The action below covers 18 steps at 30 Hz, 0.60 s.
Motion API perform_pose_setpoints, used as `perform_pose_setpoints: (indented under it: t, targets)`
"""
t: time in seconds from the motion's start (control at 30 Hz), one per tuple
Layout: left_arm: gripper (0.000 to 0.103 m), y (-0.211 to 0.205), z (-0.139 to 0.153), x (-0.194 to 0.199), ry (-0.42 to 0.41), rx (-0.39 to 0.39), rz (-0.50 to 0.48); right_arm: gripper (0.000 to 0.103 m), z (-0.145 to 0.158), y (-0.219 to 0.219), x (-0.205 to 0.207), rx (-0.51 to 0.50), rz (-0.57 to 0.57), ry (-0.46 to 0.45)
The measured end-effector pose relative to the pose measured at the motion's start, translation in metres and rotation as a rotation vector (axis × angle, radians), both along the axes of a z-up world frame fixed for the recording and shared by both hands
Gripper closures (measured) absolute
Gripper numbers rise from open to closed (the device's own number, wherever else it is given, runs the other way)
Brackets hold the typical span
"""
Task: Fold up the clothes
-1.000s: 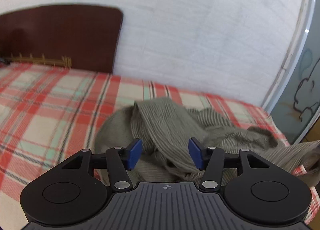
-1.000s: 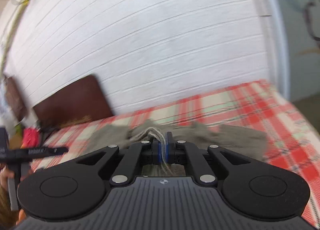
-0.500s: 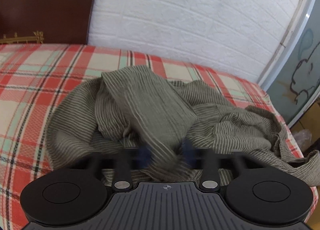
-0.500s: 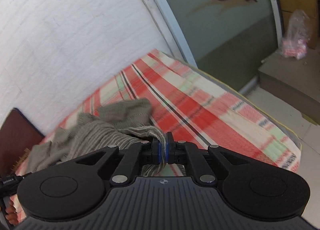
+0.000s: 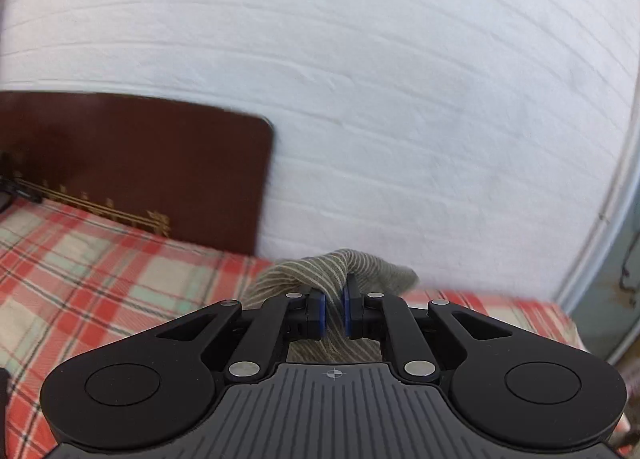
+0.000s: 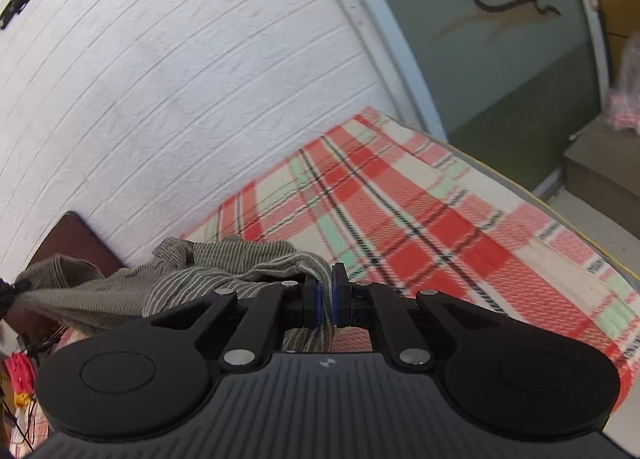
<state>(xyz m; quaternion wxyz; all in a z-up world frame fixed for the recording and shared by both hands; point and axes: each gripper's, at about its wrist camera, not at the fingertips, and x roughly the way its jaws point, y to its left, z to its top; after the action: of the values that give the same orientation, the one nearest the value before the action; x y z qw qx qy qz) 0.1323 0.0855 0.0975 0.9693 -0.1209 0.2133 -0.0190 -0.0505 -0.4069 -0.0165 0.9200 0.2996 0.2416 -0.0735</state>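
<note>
Two claws grip one striped grey-green garment above a plaid-covered bed.

Left wrist view: the left claw [image 5: 334, 309] has just closed, and its blue pads [image 5: 318, 313] pinch a bunched fold of the garment [image 5: 340, 265], which rises in a peak beyond the fingertips and hangs below them. The grip sits clear of the plaid bedcover [image 5: 100, 279], presumably so the cloth can be raised and spread. Behind stand a dark brown headboard [image 5: 140, 171] and a white brick wall [image 5: 360, 79]; motion blur softens both.

Right wrist view: the right claw [image 6: 325, 303] is narrowed onto an edge of the same garment [image 6: 224, 263], a strip of cloth passing between its pads [image 6: 316, 301]. From there the fabric stretches leftward in a slack band toward the far left, where the other grip presumably lies, though that end is blurred. The bedcover [image 6: 400, 227] beneath lies bare, judged a likely place for laying the garment flat before folding. A grey-green door [image 6: 500, 39] adjoins the wall [image 6: 180, 79].
</note>
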Motion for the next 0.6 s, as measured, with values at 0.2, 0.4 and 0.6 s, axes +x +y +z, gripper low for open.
perform_pose_setpoints:
  t: [0.2,0.4,0.6]
  targets:
    - [0.099,0.062,-0.021,-0.038,0.033,0.005,0.209,0.097,-0.016,-0.003,0.004,0.023,-0.002,0.064]
    - [0.098,0.098,-0.101,-0.058,0.292,-0.018,0.261,0.093,-0.046,-0.012,0.013,0.065,-0.016,0.183]
    - [0.066,0.103,-0.118,-0.084,0.344,-0.03,0.227,0.073,-0.033,-0.021,0.007,0.019,-0.035,0.191]
